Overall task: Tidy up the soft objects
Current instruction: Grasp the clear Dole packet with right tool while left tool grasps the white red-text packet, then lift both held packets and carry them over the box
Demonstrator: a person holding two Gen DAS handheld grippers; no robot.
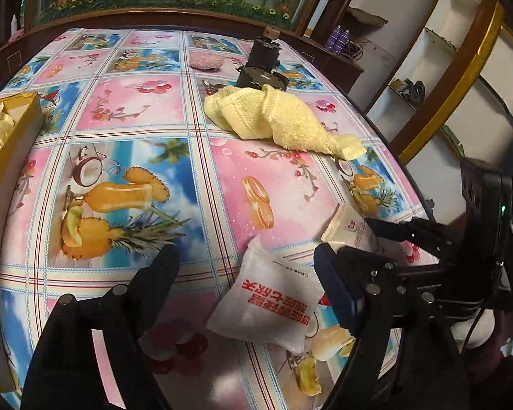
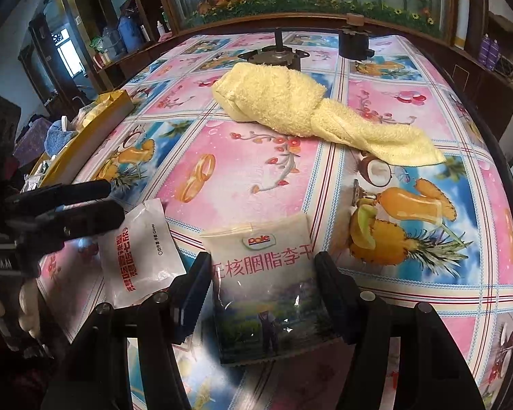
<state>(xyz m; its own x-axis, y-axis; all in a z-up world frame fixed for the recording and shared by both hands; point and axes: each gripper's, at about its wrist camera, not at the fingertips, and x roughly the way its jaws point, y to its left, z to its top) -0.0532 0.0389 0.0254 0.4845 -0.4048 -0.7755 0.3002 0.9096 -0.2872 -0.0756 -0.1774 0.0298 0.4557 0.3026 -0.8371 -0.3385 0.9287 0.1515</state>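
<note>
The left gripper (image 1: 246, 273) has its fingers spread wide above the fruit-patterned oilcloth surface (image 1: 126, 157), with a white plastic pouch printed in red characters (image 1: 268, 304) lying flat between them, nearer the right finger. The right gripper (image 2: 261, 287) also has its fingers spread, straddling a translucent Dole snack bag (image 2: 266, 280) that lies on the surface; whether they touch it I cannot tell. A crumpled pale-yellow terry towel (image 2: 311, 112) lies toward twelve o'clock, and a yellow cardboard box (image 2: 95, 126) sits at ten o'clock.
</note>
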